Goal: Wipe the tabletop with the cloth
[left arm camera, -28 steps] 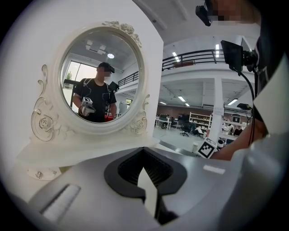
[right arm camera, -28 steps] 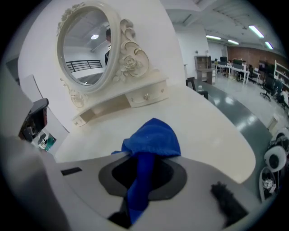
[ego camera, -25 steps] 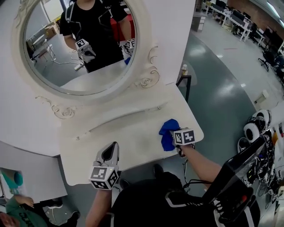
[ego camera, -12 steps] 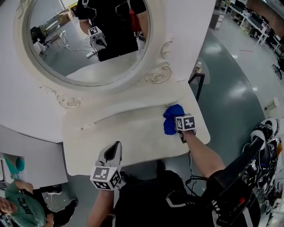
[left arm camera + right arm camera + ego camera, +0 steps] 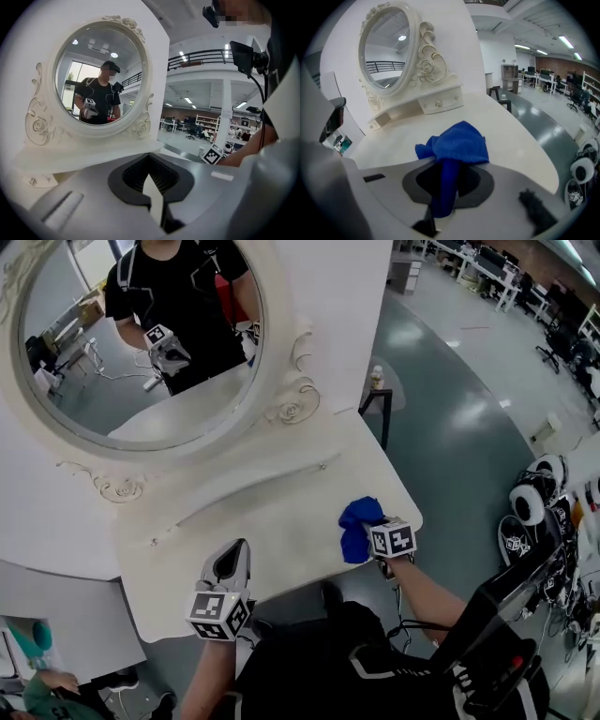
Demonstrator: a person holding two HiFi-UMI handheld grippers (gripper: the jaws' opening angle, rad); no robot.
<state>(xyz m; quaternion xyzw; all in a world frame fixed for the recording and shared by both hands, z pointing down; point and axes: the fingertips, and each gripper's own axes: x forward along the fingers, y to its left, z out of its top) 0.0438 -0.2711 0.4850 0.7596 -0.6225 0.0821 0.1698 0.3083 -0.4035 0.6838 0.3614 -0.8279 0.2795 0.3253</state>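
A blue cloth (image 5: pixel 356 524) lies bunched on the white tabletop (image 5: pixel 262 540), near its front right corner. My right gripper (image 5: pixel 368 540) is shut on the blue cloth. In the right gripper view the cloth (image 5: pixel 458 144) spills out ahead of the jaws onto the tabletop (image 5: pixel 506 126), and a strip of it runs back between them at my right gripper (image 5: pixel 444 190). My left gripper (image 5: pixel 238 556) hovers at the table's front edge, left of the cloth. It is shut and holds nothing, and in its own view my left gripper (image 5: pixel 154 199) shows its jaws pressed together.
An oval mirror (image 5: pixel 131 343) in a carved white frame stands at the back of the table above a low drawer shelf (image 5: pixel 234 491). On the floor to the right are a small black stand (image 5: pixel 375 409) and round white devices (image 5: pixel 530 502).
My right gripper pushed the cloth toward the back of the table, then drew it back to the front right corner. The left gripper has stayed where it was.
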